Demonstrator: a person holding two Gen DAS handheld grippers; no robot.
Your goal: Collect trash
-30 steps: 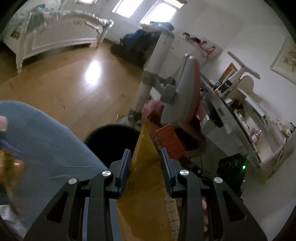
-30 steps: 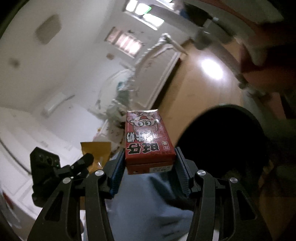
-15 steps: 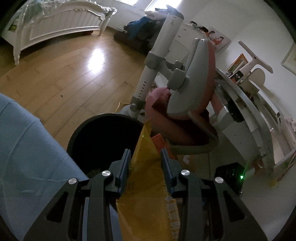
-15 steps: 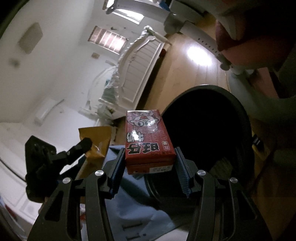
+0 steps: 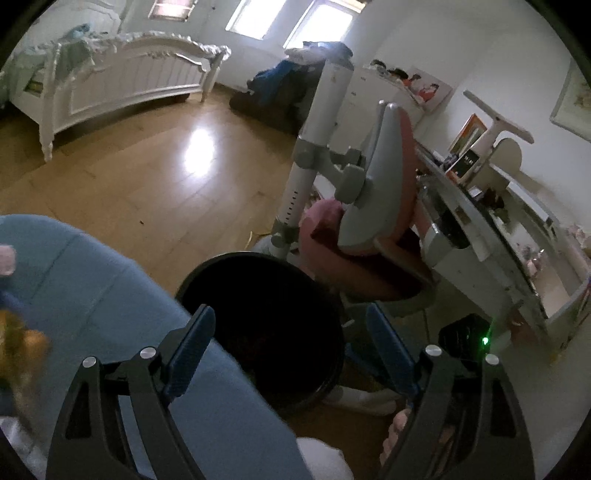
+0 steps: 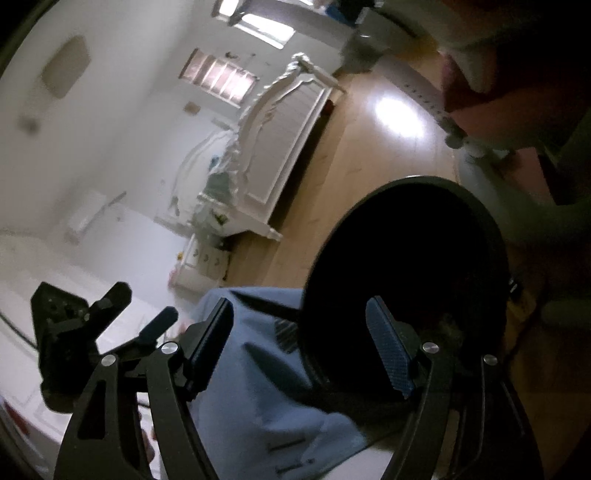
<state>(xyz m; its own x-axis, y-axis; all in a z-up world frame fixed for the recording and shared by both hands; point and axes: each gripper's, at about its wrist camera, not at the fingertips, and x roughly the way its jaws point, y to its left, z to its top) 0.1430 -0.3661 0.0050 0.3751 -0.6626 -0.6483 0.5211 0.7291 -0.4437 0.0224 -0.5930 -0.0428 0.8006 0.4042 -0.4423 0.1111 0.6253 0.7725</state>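
A bedroom with a wooden floor (image 5: pixel 147 177) and a white bed (image 5: pixel 110 85) lies behind both views. The left gripper (image 5: pixel 291 350) and right gripper (image 6: pixel 299 347) each have fingers spread wide and hold nothing. Both hang over the black trash bin (image 5: pixel 258 317), which stands on the floor beside a pink-and-grey chair (image 5: pixel 373 206) near the desk (image 5: pixel 491 236).

a white carved bed (image 5: pixel 122 85) stands against the far wall on a glossy wooden floor (image 5: pixel 155 173), under bright windows (image 5: pixel 291 20). a pink and grey chair (image 5: pixel 373 210) sits pushed up to a cluttered white desk (image 5: pixel 491 236). a heap of dark clothes (image 5: pixel 284 88) lies by the wall. blue fabric (image 5: pixel 92 295) fills the near foreground, and a framed picture (image 5: pixel 572 103) hangs at right.
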